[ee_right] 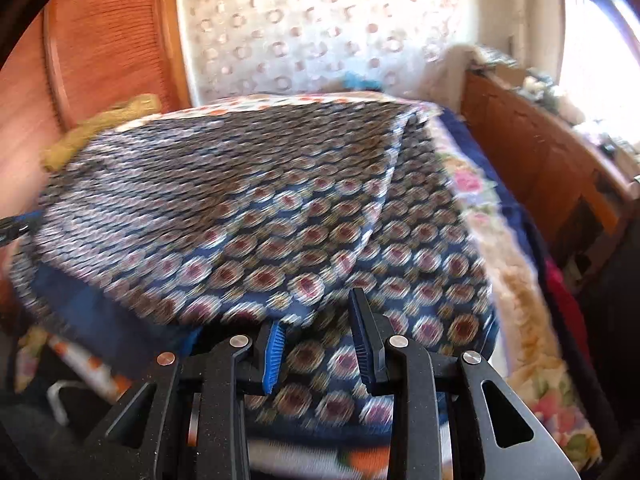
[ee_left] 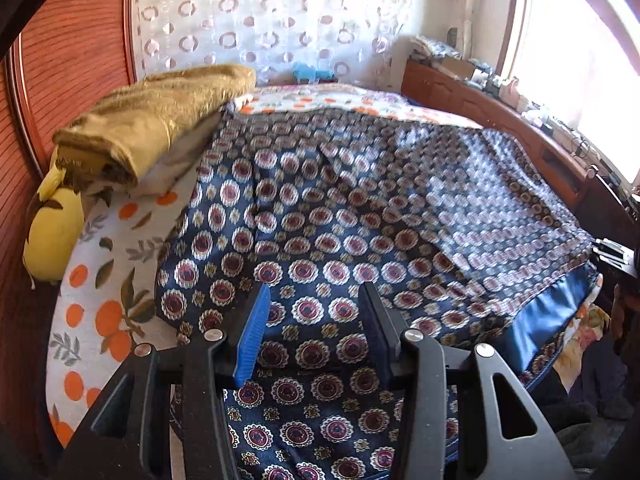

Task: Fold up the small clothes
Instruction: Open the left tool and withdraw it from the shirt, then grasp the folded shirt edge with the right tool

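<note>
The left tool (ee_left: 314, 332) points forward and down over the near part of the patterned cloth (ee_left: 320, 220), its two fingers standing apart with only fabric showing between them, gripping nothing; the right tool (ee_right: 318, 344) sits low at the cloth's near edge, its fingers likewise apart, and the cloth (ee_right: 260, 220) there is blurred, so whether a fingertip touches the fabric I cannot tell.

The one navy cloth with round medallions lies spread on the bed (ee_left: 100, 280); in the left view a flap of it is turned over on the right half, showing its paler underside, and a plain blue hem band (ee_left: 548, 320) runs along the near right edge; the orange-printed bedsheet shows bare to the left of the cloth and beyond its far edge.

On the left, one folded mustard blanket (ee_left: 160, 120) lies just beside the cloth's far left corner, with one yellow plush toy (ee_left: 52, 232) below it against the wooden headboard (ee_left: 68, 60); one wooden cabinet (ee_left: 500, 120) runs along the bed's right side under the window.
</note>
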`<state>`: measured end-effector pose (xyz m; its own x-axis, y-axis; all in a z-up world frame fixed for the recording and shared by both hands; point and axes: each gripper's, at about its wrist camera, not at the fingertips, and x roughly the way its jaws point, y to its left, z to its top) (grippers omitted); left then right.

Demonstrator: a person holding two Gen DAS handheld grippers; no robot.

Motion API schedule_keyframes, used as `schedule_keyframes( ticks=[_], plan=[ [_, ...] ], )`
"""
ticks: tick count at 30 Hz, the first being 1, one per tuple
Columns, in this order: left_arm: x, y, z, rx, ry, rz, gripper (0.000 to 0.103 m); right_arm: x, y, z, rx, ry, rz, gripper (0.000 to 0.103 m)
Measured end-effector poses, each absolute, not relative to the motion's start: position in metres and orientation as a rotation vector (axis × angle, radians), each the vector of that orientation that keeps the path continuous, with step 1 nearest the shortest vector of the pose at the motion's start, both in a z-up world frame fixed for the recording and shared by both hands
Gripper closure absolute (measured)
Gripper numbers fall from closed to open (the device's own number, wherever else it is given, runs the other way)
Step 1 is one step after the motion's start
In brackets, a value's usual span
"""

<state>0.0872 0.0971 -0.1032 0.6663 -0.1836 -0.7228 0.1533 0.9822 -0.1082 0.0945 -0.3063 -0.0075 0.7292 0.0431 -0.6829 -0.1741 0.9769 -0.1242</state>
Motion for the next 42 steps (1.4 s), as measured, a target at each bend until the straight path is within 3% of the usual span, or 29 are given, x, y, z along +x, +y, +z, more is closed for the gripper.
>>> schedule_keyframes(
  ticks=[3,5,8,18,24,29,31,42],
  plan=[
    [0.087,0.098,-0.108,-0.046,0.835,-0.186,0.056,0.099,-0.305,-0.010,-0.187,0.714,0.045,0.072],
    [0.086,0.098,-0.110,-0.042,0.831,-0.188,0.056,0.096,-0.308,-0.009,-0.159,0.696,0.038,0.094],
    [0.084,0.096,-0.110,-0.035,0.832,-0.189,0.056,0.083,-0.307,0.004,-0.177,0.656,0.038,0.098],
    [0.083,0.101,-0.112,-0.030,0.824,-0.191,0.056,0.032,-0.290,0.044,-0.372,0.575,-0.067,0.098],
    [0.081,0.099,-0.112,-0.033,0.821,-0.190,0.056,0.036,-0.315,0.028,-0.225,0.631,-0.070,0.098],
    [0.080,0.097,-0.112,-0.031,0.816,-0.189,0.056,0.056,-0.320,0.026,-0.198,0.668,0.007,0.098],
    [0.079,0.097,-0.112,-0.028,0.811,-0.186,0.056,0.072,-0.322,0.021,-0.194,0.668,0.016,0.090],
    [0.077,0.096,-0.112,-0.027,0.806,-0.186,0.056,0.156,-0.339,0.012,-0.107,0.801,0.094,0.089]
  ],
)
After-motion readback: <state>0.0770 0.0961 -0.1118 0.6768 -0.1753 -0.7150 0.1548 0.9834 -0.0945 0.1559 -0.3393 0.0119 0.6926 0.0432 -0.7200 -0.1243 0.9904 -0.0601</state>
